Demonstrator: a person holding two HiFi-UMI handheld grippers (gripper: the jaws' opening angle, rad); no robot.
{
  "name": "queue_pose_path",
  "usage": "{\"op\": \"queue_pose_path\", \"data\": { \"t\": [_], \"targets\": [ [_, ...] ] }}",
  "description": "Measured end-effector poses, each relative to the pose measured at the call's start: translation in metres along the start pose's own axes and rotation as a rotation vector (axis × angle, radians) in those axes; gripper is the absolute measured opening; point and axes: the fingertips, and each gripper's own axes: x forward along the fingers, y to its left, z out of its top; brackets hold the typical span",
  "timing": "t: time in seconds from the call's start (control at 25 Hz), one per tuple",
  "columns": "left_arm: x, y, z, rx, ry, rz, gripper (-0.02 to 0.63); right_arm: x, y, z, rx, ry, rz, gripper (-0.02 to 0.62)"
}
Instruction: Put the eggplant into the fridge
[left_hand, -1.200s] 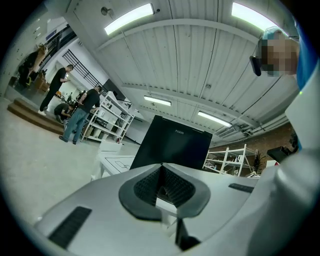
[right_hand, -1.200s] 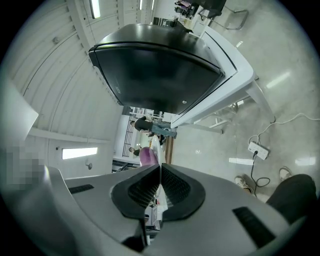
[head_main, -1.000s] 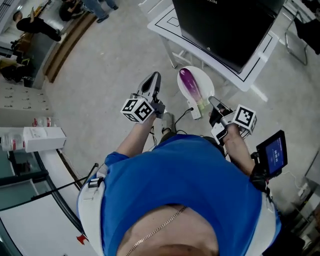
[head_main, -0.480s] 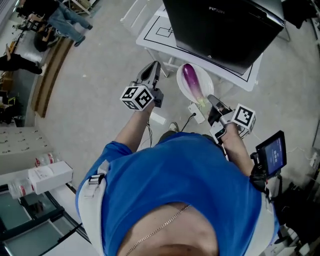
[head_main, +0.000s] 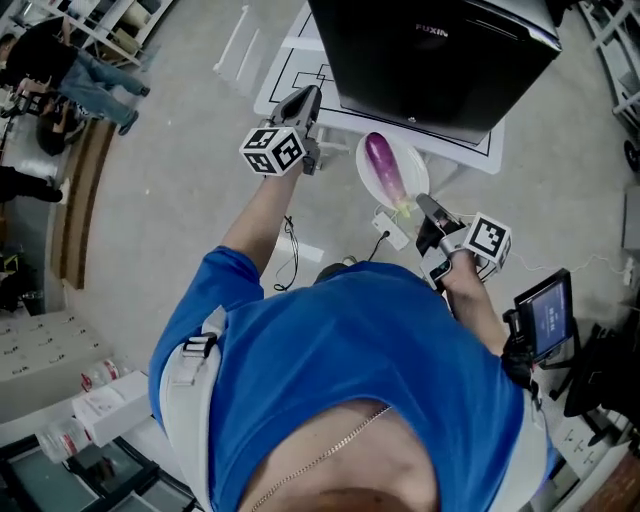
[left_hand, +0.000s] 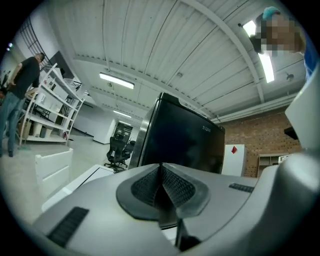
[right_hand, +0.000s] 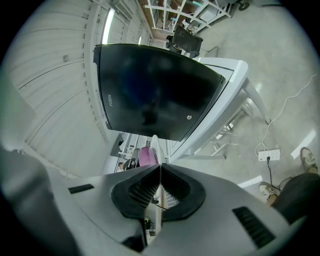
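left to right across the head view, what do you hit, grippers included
left gripper → eggplant lying on the plate → right gripper, shut on that plate's edge → small screen

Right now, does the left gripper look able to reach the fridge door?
Probably yes: the left gripper, shut and empty, points toward the closed fridge, and nothing stands between them.

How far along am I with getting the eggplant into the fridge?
Done: the eggplant lies on the plate, which the right gripper holds by its rim. In hand: the shut, empty left gripper points at the fridge. Left: the fridge door looks closed, so open it and put the eggplant inside.
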Motion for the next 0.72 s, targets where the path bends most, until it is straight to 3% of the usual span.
{"op": "queue_pose_path", "data": {
  "t": [0.28,0.72],
  "targets": [
    [0.041,0.019,-0.004,0.068,0.051,-0.075,0.013,-0.004,-0.001,-0.001,0.012,-0.083,-0.019,0.011],
    [0.087,0.022,-0.016,0.185,0.123,-0.245,0.171,-0.018,-0.007,0.000,0.025,-0.193,-0.042,0.011]
  ]
}}
